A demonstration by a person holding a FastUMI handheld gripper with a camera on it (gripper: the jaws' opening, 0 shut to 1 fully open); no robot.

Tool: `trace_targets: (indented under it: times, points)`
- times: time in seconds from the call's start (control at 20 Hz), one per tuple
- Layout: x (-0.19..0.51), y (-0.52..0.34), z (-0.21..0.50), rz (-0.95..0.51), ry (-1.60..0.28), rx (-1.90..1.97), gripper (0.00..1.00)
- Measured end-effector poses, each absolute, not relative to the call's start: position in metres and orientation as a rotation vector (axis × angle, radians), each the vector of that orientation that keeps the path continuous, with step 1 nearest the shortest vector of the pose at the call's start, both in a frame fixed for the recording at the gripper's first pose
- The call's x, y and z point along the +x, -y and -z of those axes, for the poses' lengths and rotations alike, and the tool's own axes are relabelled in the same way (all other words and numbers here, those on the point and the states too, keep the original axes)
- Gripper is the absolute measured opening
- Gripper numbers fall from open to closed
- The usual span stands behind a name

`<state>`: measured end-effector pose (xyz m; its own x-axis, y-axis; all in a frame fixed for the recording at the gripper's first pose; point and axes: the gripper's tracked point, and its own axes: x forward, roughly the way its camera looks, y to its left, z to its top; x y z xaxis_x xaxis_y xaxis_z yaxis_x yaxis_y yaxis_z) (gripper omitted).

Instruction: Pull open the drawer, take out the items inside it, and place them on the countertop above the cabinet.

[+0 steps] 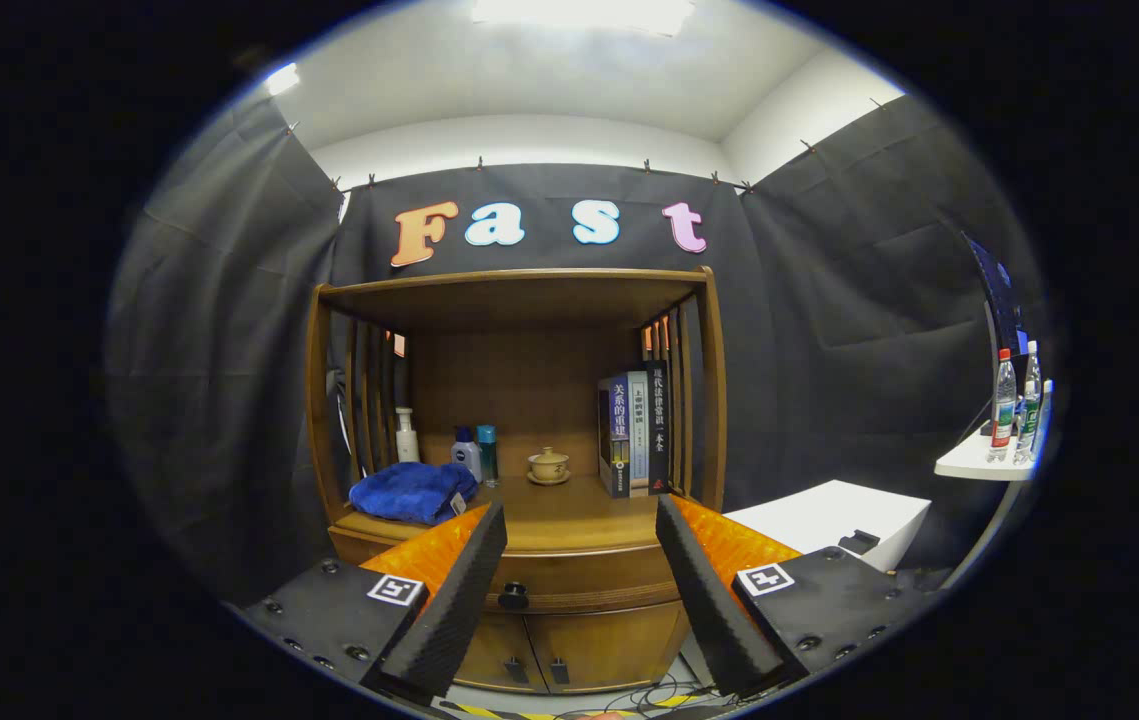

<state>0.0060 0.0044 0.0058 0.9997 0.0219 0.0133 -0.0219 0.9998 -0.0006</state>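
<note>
A wooden cabinet point(519, 400) with an open shelf hutch stands ahead of me. Its drawer point(569, 575) is closed, with a round dark knob point(513, 599) on the front just beyond my left finger. My gripper point(581, 520) is open, fingers spread wide, with nothing between them, held a short way in front of the drawer. The countertop point(569, 510) above the drawer carries a folded blue towel point(413, 491), a white pump bottle point(407, 436), two small bottles point(475, 455), a lidded tea cup on a saucer point(549, 466) and upright books point(635, 433). The drawer's contents are hidden.
Two lower cabinet doors point(549, 650) sit below the drawer. A white box point(834, 520) stands to the cabinet's right. Further right, a white shelf point(989, 462) holds water bottles point(1004, 405). Cables and striped tape lie on the floor point(569, 705) in front.
</note>
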Motion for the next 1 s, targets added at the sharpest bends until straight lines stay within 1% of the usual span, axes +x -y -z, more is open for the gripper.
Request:
trace_targets:
  times: [0.2,0.45,0.55,0.85,1.0]
  points:
    - [0.035,-0.032,0.036,-0.08,-0.026,0.003,0.98]
    - [0.084,-0.051,0.093,-0.084,-0.052,0.019,0.98]
    - [0.107,-0.066,0.122,-0.113,-0.084,0.028,0.98]
    - [0.139,-0.094,0.179,-0.16,-0.11,-0.027,0.98]
    - [0.149,-0.093,0.199,-0.135,-0.122,-0.051,0.97]
